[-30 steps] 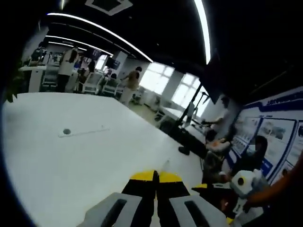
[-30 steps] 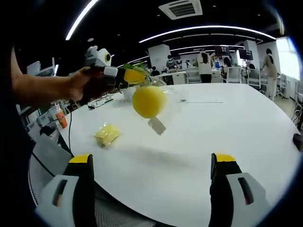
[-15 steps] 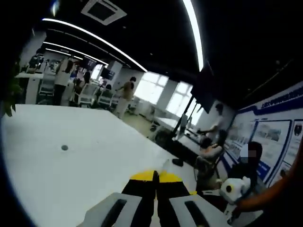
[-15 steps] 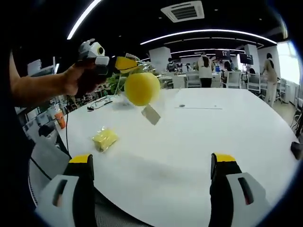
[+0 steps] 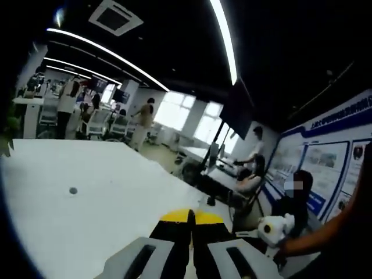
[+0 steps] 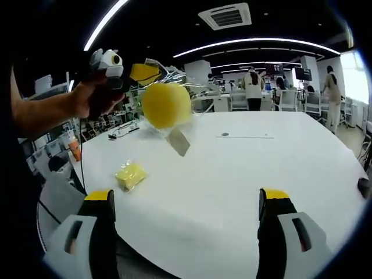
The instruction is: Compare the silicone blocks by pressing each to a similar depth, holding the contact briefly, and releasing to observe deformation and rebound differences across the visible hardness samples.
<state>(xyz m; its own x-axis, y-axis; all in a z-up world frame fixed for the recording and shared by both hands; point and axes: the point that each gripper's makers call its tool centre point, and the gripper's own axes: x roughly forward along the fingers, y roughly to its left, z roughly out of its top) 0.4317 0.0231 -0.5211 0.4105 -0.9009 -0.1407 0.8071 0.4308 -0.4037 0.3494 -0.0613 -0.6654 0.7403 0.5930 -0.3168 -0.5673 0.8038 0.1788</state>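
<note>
Left gripper [image 6: 145,72] is higher now, lifting the ball [image 6: 166,104] further off the table [image 6: 244,168]. Jaws pinched on its clear bag; ball smooth, round, yellow. Right gripper [image 6: 186,200] wide open, empty. Bagged yellow block [image 6: 130,175] lies on the table.

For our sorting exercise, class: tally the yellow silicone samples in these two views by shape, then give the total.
Round yellow sample in a clear bag, held up by the left hand-held gripper: 1
Flat yellow sample in a clear wrapper, lying on the white table: 1
Total: 2
</note>
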